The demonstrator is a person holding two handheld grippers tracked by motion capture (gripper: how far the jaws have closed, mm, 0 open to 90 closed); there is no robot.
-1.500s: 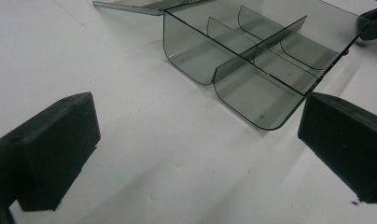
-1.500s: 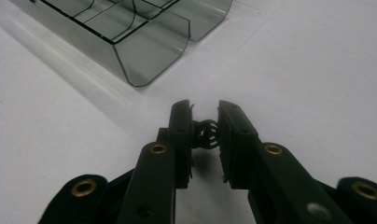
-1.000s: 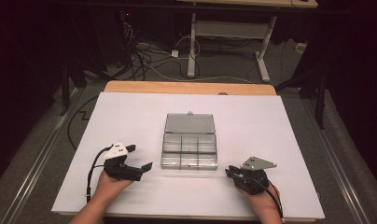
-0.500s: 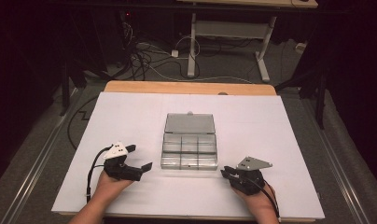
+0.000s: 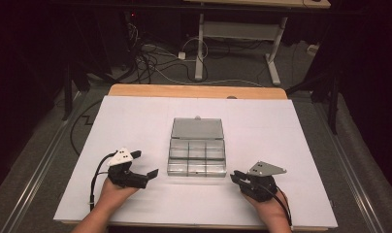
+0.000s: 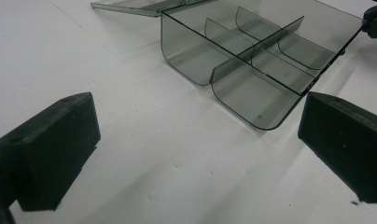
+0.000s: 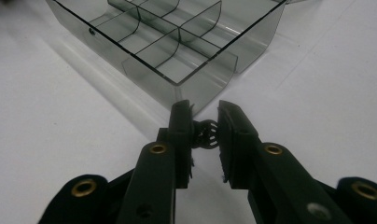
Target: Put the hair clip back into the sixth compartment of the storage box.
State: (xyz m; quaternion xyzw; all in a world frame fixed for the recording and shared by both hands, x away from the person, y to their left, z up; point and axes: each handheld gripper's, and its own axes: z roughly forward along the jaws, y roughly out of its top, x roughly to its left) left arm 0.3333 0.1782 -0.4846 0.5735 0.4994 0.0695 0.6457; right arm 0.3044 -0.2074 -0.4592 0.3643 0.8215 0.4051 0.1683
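The clear box [image 5: 197, 154] sits mid-table, lid laid open on the far side, long axis running away from the person, while the left gripper [image 5: 148, 174] gapes wide and empty and the right gripper [image 7: 205, 133] pinches a small dark gear-like piece [image 7: 207, 134].

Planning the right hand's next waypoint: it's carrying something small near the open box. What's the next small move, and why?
Probably ease the right gripper forward over the box and into a near compartment. Its jaws pinch a small dark gear-like part just short of the box's near corner, the lid lies open, and the compartments look empty. The left gripper sits open beside the box, apart from it.
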